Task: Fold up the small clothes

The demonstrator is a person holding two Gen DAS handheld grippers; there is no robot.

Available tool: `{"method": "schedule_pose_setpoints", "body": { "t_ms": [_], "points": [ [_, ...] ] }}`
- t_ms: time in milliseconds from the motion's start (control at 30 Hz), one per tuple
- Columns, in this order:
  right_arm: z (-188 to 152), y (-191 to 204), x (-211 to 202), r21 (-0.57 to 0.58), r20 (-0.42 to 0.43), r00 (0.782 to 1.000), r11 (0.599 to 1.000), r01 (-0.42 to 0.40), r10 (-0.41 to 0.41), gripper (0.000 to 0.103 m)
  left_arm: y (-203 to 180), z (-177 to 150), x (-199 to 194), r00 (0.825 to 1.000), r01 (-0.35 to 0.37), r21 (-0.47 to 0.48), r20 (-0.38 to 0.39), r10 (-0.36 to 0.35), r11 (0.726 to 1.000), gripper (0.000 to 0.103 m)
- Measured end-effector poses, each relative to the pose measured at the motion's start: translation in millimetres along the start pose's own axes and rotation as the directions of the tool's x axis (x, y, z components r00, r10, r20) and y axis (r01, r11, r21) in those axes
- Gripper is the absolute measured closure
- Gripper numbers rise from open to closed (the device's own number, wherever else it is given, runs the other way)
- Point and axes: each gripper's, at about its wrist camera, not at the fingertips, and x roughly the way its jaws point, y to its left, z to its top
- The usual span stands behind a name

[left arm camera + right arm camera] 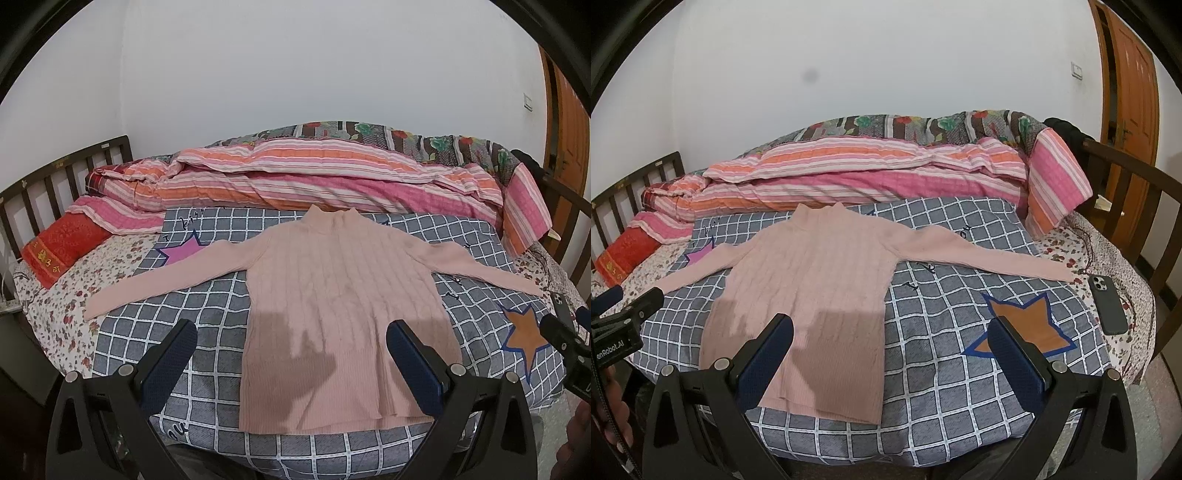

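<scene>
A pink ribbed turtleneck sweater (343,295) lies flat, front up, on a grey checked blanket (192,314), with both sleeves spread out to the sides. It also shows in the right wrist view (812,280). My left gripper (291,332) is open and empty, held above the sweater's hem. My right gripper (894,328) is open and empty, above the blanket just right of the sweater's lower edge. The right gripper's body shows at the right edge of the left wrist view (565,332), and the left gripper's body shows at the left edge of the right wrist view (624,317).
A rolled pink striped quilt (314,177) lies behind the sweater. A red pillow (62,247) is at the far left. A black phone (1108,310) lies on the floral sheet at the right. Wooden bed rails (1126,184) stand at both ends.
</scene>
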Motion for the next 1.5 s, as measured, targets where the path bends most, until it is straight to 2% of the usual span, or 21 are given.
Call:
{"method": "schedule_pose_setpoints", "body": {
  "t_ms": [400,500,600,700,833,933,1067,1167,1300,1400,1500],
  "points": [
    [1.4,5.5,6.6,-0.008,-0.001,1.000,1.000,-0.003,0.003,0.000,7.5,1.4,4.6,1.000,0.022,-0.014,0.002,-0.022,1.000,0.000],
    [2.2,7.5,8.9,-0.007,0.002,1.000,1.000,-0.011,0.011,0.000,10.0,1.7,12.2,0.999,0.044,-0.002,0.007,-0.044,0.999,0.000],
    [3.4,10.6,14.0,-0.018,0.002,1.000,1.000,-0.002,0.002,0.000,12.7,1.3,27.9,1.000,0.023,0.000,-0.002,-0.023,1.000,0.000],
    [3.1,13.7,24.7,-0.052,-0.010,1.000,0.998,0.029,-0.029,0.000,25.4,-2.0,51.3,1.000,0.006,-0.039,-0.013,-0.007,0.999,0.000],
    [0.4,11.5,44.0,-0.068,-0.030,0.997,0.995,0.073,-0.075,0.000,62.6,-11.4,88.3,0.999,-0.040,-0.153,-0.039,0.034,0.987,0.000],
    [-2.9,9.3,64.9,-0.080,-0.027,0.996,0.993,0.086,-0.088,0.000,99.6,-21.1,123.7,0.993,-0.078,-0.229,-0.101,0.056,0.970,0.000],
    [-8.1,12.2,95.0,-0.115,-0.018,0.996,0.990,0.086,-0.088,0.000,158.9,-36.9,165.2,0.980,-0.164,-0.323,-0.165,0.115,0.932,0.001],
    [-10.2,14.4,121.7,-0.107,-0.035,0.998,0.993,0.042,-0.046,0.000,203.2,-44.1,186.8,0.970,-0.202,-0.383,-0.207,0.129,0.902,0.002],
    [-8.3,18.3,153.2,-0.074,-0.048,0.998,0.997,0.032,-0.035,0.000,256.5,-49.2,204.9,0.966,-0.232,-0.474,-0.215,0.144,0.849,0.007],
    [-3.0,24.8,179.5,-0.070,-0.075,0.997,0.998,0.007,-0.012,0.000,291.0,-51.8,220.2,0.972,-0.205,-0.572,-0.216,0.096,0.795,0.011],
    [0.9,30.6,195.7,-0.060,-0.079,0.997,0.998,-0.024,0.019,0.001,313.9,-50.6,230.3,0.974,-0.213,-0.621,-0.191,0.118,0.754,0.018]
  ]
}}
